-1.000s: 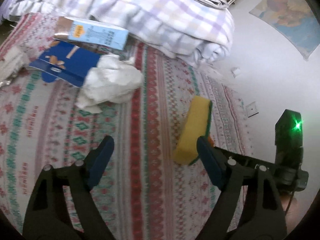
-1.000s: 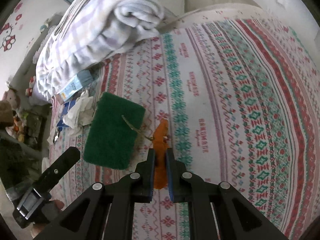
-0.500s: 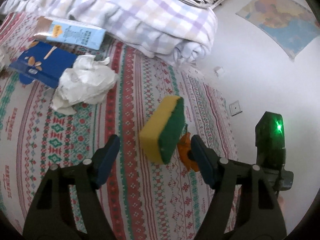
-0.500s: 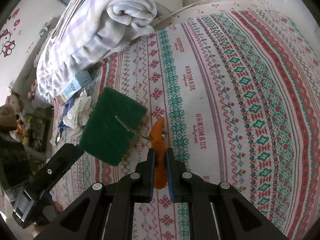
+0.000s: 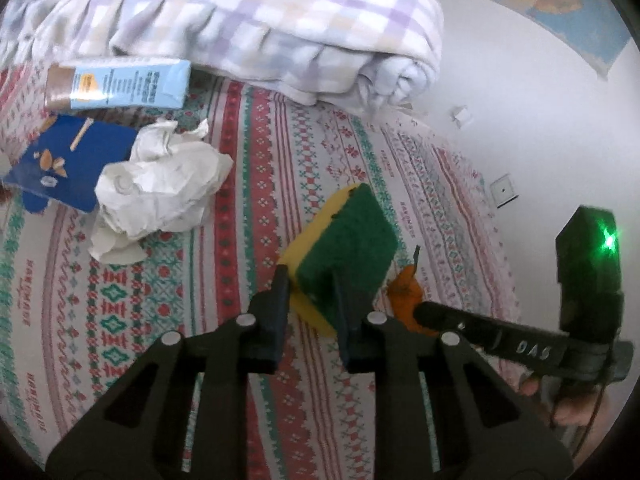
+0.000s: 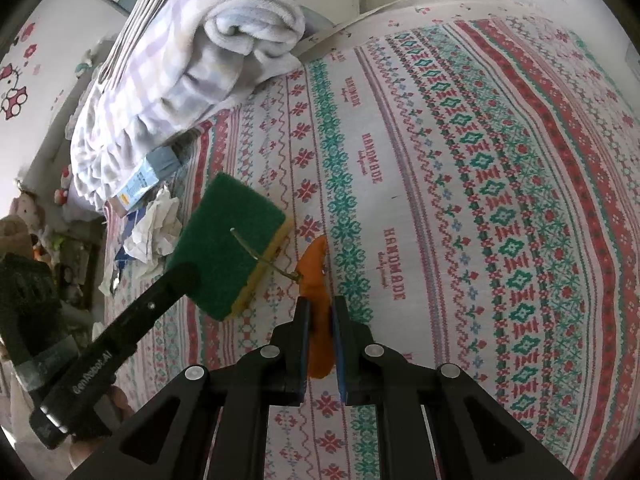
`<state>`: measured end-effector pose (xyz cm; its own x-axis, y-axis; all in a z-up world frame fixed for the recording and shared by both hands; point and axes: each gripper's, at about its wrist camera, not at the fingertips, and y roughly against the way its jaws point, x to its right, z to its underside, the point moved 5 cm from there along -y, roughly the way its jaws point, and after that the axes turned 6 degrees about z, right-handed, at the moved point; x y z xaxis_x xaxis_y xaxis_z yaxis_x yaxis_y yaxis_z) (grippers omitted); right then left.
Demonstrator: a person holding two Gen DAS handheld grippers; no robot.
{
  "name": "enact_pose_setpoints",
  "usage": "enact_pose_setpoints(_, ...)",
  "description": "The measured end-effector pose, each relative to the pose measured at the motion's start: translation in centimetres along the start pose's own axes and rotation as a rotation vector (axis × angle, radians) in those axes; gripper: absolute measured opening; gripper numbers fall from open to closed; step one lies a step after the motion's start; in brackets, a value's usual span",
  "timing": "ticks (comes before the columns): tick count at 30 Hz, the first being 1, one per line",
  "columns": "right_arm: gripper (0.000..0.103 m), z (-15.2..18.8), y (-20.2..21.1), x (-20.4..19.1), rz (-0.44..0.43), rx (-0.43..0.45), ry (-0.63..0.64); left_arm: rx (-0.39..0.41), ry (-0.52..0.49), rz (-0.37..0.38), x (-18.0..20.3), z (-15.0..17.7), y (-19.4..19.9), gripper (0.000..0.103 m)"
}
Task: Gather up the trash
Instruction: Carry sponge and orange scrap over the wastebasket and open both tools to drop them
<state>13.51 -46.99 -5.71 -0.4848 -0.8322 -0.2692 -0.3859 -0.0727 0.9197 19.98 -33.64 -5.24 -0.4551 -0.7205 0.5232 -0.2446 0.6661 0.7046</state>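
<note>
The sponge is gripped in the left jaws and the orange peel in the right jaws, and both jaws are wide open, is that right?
Not quite. The sponge is in the left gripper and the orange peel in the right gripper, but neither is wide open: each pair of jaws is shut on its item. The left wrist view shows the sponge pinched, the right wrist view the peel.

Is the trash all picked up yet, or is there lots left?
Not yet. Nothing looks put away; no bin shows. In hand: the left claw grips the sponge, and the right claw pinches the orange peel. Left on the bed: the crumpled paper, the blue packet and the light blue box.
</note>
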Motion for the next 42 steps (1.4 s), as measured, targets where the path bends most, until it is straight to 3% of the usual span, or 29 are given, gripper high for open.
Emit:
enact_pose_setpoints(8, 0.011, -0.3, 1.4, 1.7, 0.004, 0.026, -0.048, 0.026, -0.043, -0.010, 0.8, 0.7, 2.5, 0.017)
enact_pose_setpoints(15, 0.011, 0.4, 3.1, 0.5, -0.022, 0.050, -0.038, 0.051, -0.048, -0.038, -0.5, 1.4, 7.1, 0.017)
enact_pose_setpoints(26, 0.011, 3.2, 4.0, -6.3, -0.054, 0.053, 0.060, 0.097, -0.011, -0.128, -5.4, 3.3, 15.3, 0.017)
enact_pose_setpoints(42, 0.011, 8.0, 1.7, -19.3, -0.136, 0.028, 0.225, 0.197, 0.213, -0.216, -16.7, 6.5, 25.2, 0.017)
